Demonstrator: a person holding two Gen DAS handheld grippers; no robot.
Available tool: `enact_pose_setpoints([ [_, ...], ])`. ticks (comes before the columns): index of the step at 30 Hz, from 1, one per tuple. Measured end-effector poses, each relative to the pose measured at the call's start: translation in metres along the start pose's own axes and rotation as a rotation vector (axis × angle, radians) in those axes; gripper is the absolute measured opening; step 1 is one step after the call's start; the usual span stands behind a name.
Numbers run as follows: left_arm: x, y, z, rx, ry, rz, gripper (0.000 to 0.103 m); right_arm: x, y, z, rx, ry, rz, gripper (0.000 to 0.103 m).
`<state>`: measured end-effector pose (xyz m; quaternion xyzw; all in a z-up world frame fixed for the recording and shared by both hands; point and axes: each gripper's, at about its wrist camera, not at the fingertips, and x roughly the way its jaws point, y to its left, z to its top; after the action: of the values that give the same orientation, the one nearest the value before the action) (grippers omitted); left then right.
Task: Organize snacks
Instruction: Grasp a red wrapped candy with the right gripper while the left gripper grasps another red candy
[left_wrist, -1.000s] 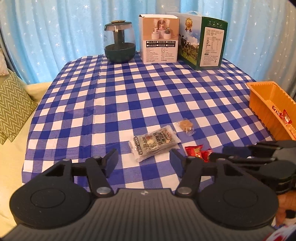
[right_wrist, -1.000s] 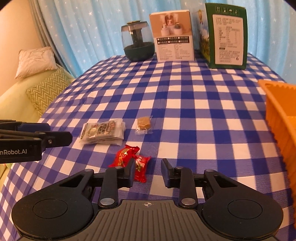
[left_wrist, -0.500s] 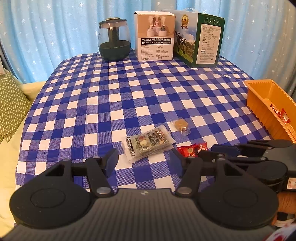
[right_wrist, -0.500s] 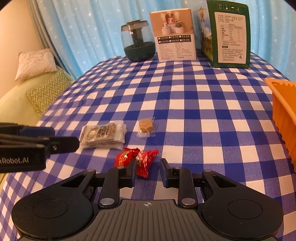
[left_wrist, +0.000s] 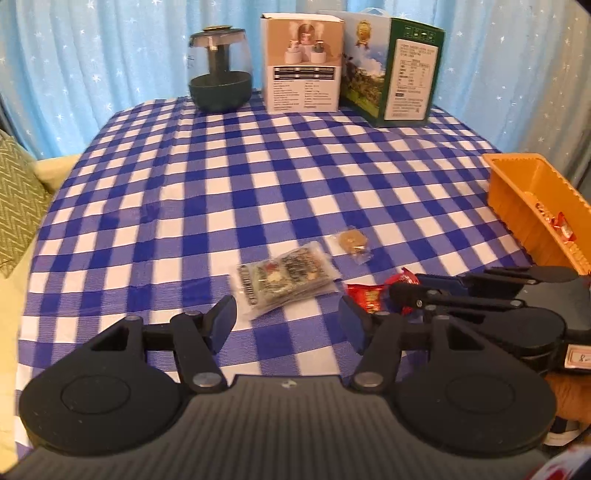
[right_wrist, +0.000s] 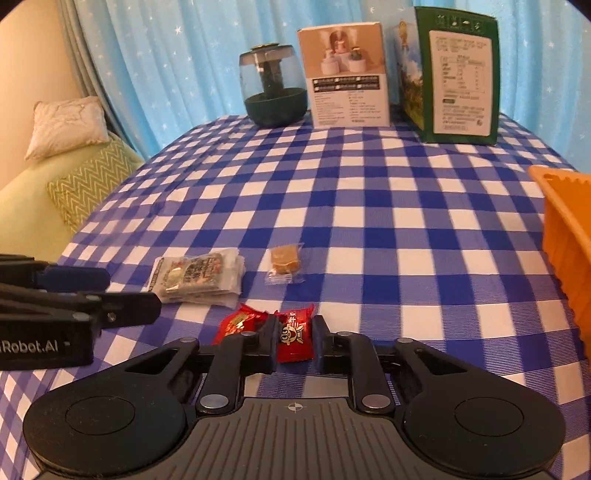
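The red candy packet (right_wrist: 295, 338) sits pinched between the two fingers of the right tool (right_wrist: 294, 343), whose jaws have just been closing onto it; the wrapper's printed face shows in the gap, and the pads press on both of its sides. Just to the left of that tool lies a second red candy (right_wrist: 240, 322), on the checked cloth and touching or nearly touching the held one (the overlap makes it hard to tell which). Further ahead and to the left lies a clear bag of dark printed snacks (right_wrist: 199, 275), and straight ahead of the right tool, a little beyond, a small clear-wrapped tan biscuit (right_wrist: 284, 258).

The left tool (left_wrist: 288, 317) hangs over the near edge of the worktop (left_wrist: 258, 177) with its fingers spread and nothing between them; the snack bag lies just ahead of its gap. The right tool shows at its right side, low over the cloth.

To the right of both tools stands an orange basket (left_wrist: 517, 192), with red-wrapped sweets (left_wrist: 561, 225) already inside. Along the far edge of the worktop stand a dark glass jar (right_wrist: 273, 86), a white box (right_wrist: 347, 74) and a green carton (right_wrist: 458, 74), against a blue starred curtain (right_wrist: 184, 55).
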<state>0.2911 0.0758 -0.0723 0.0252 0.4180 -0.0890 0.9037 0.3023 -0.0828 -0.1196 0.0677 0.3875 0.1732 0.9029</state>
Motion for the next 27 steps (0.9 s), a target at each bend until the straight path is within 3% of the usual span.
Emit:
enact_pose_setpoints([
  [8, 0.016, -0.022, 0.000, 0.032, 0.010, -0.107, 0.056, -0.019, -0.023, 0.008, 0.078, -0.033, -0.065, 0.018],
  [11, 0.024, -0.032, 0.001, 0.045, 0.014, -0.119, 0.044, -0.025, -0.030, 0.008, 0.095, -0.037, -0.074, 0.018],
  [17, 0.039, -0.045, 0.003, 0.041, 0.020, -0.106, 0.030, -0.029, -0.039, 0.008, 0.109, -0.032, -0.078, 0.018],
  [27, 0.053, -0.049, 0.000, 0.064, 0.055, -0.040, 0.023, -0.034, -0.049, 0.006, 0.129, -0.032, -0.078, 0.018],
])
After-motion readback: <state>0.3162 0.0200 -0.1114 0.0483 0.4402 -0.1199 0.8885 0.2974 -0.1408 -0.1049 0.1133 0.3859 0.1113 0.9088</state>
